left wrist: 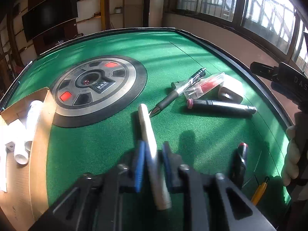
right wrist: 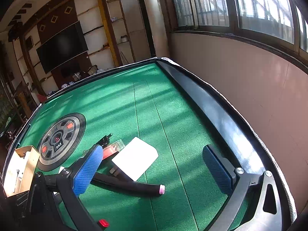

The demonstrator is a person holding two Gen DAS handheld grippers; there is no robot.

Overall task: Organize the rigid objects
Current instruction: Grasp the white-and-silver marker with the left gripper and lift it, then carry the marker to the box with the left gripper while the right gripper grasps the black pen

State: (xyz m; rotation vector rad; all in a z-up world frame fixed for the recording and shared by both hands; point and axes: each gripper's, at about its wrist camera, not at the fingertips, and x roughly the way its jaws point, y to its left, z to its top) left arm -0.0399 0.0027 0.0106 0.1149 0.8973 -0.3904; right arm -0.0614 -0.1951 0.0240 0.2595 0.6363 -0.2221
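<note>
My left gripper (left wrist: 153, 161) is shut on a white pen (left wrist: 149, 134), which pokes forward past the blue pads over the green felt. Beyond it lie a black ballpoint pen (left wrist: 181, 90), a clear case with red inside (left wrist: 206, 84), a white block (left wrist: 231, 90) and a black marker with a pink end (left wrist: 221, 106). My right gripper (right wrist: 154, 171) is open, its blue pads (right wrist: 88, 169) standing wide apart above the black marker (right wrist: 134, 184) and the white block (right wrist: 134, 157). Nothing is between them.
A cardboard box (left wrist: 40, 134) holding white tubes stands at the left. A round dial panel (left wrist: 96, 90) sits in the middle of the table. A black-and-red item (left wrist: 240, 157) and a yellow pencil (left wrist: 259, 190) lie near right. The black table rim (right wrist: 211, 115) runs along the wall.
</note>
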